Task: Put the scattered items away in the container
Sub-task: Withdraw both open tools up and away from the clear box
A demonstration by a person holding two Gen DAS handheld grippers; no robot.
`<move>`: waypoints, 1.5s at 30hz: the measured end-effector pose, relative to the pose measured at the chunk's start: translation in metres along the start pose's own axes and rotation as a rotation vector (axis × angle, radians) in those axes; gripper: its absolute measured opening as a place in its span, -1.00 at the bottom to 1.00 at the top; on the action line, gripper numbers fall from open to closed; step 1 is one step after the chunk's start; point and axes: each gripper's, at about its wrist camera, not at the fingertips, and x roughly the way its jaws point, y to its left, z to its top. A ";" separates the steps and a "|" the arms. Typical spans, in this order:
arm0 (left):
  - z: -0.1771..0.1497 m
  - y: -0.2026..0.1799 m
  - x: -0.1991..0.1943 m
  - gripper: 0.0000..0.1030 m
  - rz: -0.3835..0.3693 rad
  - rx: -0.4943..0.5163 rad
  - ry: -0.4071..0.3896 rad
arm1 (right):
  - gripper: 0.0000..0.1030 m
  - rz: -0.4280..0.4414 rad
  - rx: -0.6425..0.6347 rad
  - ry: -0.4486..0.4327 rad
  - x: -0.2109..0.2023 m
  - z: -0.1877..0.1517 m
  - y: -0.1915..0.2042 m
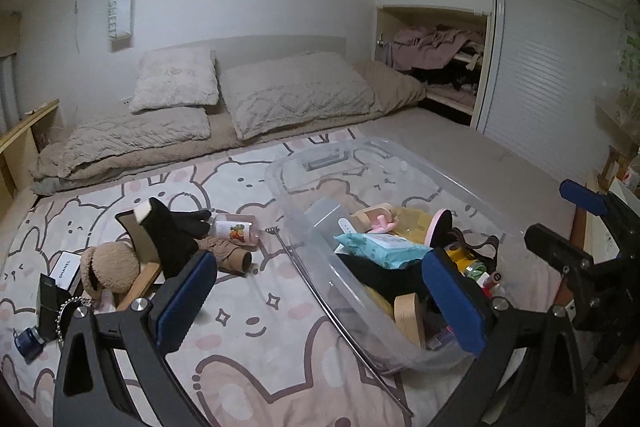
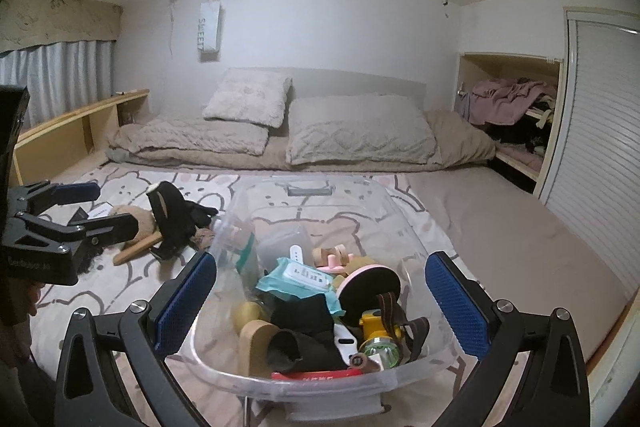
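Both grippers empty, jaws spread wide. Right gripper point(image 2: 320, 303) hovers over the near end of the clear plastic bin point(image 2: 404, 203), which sits on the bunny-print bedspread point(image 1: 248, 311) toward the bed's right side. Bin is already part full: wipes pack point(image 2: 296, 275), pink-rimmed round mirror point(image 2: 370, 293), yellow tape measure point(image 2: 374, 323), black cloth. Left gripper point(image 1: 320, 303) hangs over the bin's left wall. A thin metal back scratcher point(image 1: 316, 291) lies alongside that wall, on the spread. Farther left, the leftover pile: cardboard tube point(image 1: 236, 259), small bottle point(image 1: 236, 229), black glove point(image 1: 188, 223), brown plush point(image 1: 110, 267), white Chanel box point(image 1: 66, 267), near the bed's left edge. Judged mid-task, between picks. Next move likely needs the left gripper to swing to the pile, straddle one item, then close.
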 end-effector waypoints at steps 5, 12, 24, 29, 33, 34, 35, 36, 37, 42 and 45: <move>-0.010 0.002 -0.026 1.00 0.003 -0.006 -0.045 | 1.00 0.004 0.002 -0.023 -0.015 -0.006 0.006; -0.025 -0.005 -0.050 1.00 0.007 0.022 -0.079 | 1.00 0.016 0.003 -0.038 -0.034 -0.016 0.015; -0.048 0.000 -0.071 1.00 0.017 -0.013 -0.092 | 1.00 0.006 -0.026 -0.054 -0.060 -0.033 0.027; -0.060 -0.002 -0.076 1.00 0.009 -0.010 -0.087 | 1.00 0.002 -0.042 -0.045 -0.063 -0.042 0.034; -0.069 -0.004 -0.079 1.00 0.019 -0.002 -0.080 | 1.00 0.010 -0.044 -0.048 -0.068 -0.047 0.037; -0.070 -0.004 -0.080 1.00 0.020 -0.001 -0.078 | 1.00 0.011 -0.043 -0.049 -0.069 -0.048 0.038; -0.072 -0.004 -0.080 1.00 0.021 0.000 -0.077 | 1.00 0.013 -0.043 -0.050 -0.070 -0.049 0.038; -0.073 -0.004 -0.081 1.00 0.023 -0.001 -0.078 | 1.00 0.015 -0.042 -0.051 -0.071 -0.050 0.039; -0.074 -0.003 -0.082 1.00 0.023 -0.003 -0.079 | 1.00 0.016 -0.043 -0.053 -0.072 -0.050 0.039; -0.079 -0.001 -0.086 1.00 0.028 -0.005 -0.085 | 1.00 0.021 -0.043 -0.061 -0.076 -0.054 0.043; -0.083 0.000 -0.088 1.00 0.028 -0.005 -0.081 | 1.00 0.023 -0.037 -0.062 -0.078 -0.056 0.044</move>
